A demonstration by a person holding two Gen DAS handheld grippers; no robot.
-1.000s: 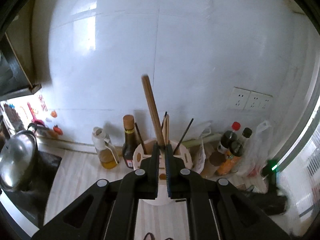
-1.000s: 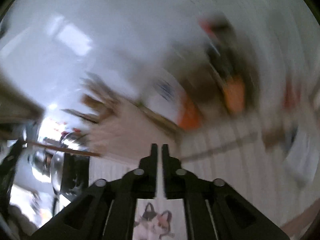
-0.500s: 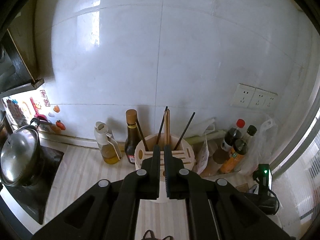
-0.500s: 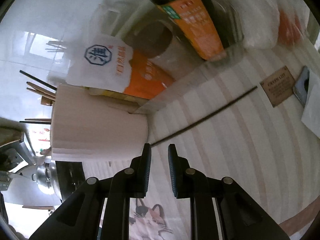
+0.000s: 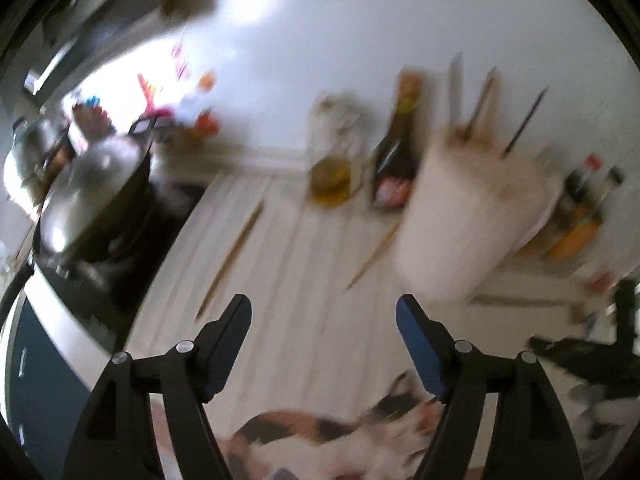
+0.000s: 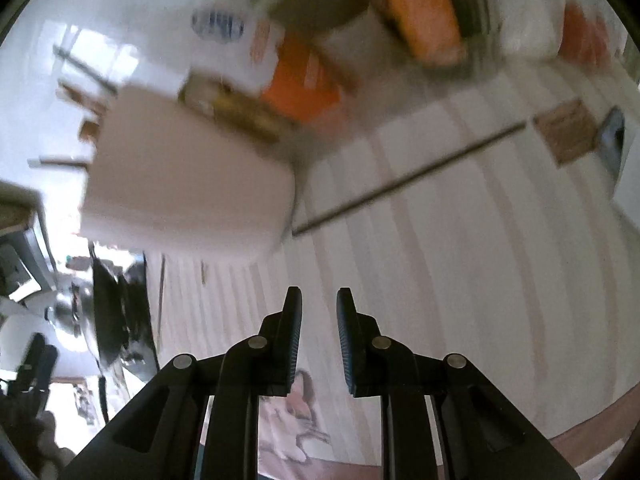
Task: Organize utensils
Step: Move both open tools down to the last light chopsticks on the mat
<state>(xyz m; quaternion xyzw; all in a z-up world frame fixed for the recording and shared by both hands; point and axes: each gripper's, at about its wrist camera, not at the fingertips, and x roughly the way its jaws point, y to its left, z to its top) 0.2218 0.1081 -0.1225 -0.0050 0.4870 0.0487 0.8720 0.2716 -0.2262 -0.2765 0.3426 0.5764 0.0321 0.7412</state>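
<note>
In the blurred left wrist view my left gripper hangs over the pale striped counter, its jaws opening wide with nothing between them. Two light wooden chopsticks lie on the counter ahead of it. The cream utensil holder stands to the right with several sticks upright in it. In the right wrist view my right gripper is open by a narrow gap, empty. A dark chopstick lies slanted ahead of it, right of the holder.
An oil bottle and a dark sauce bottle stand by the wall, left of the holder. A lidded pot sits on the black stove at left. Orange-and-white bags crowd behind the holder. A cat-print mat lies near me.
The wooden handle at the left fingertips a second ago is gone. The left gripper has dropped, tipped towards the counter and opened wide. The right gripper has parted slightly and sunk closer to the counter.
</note>
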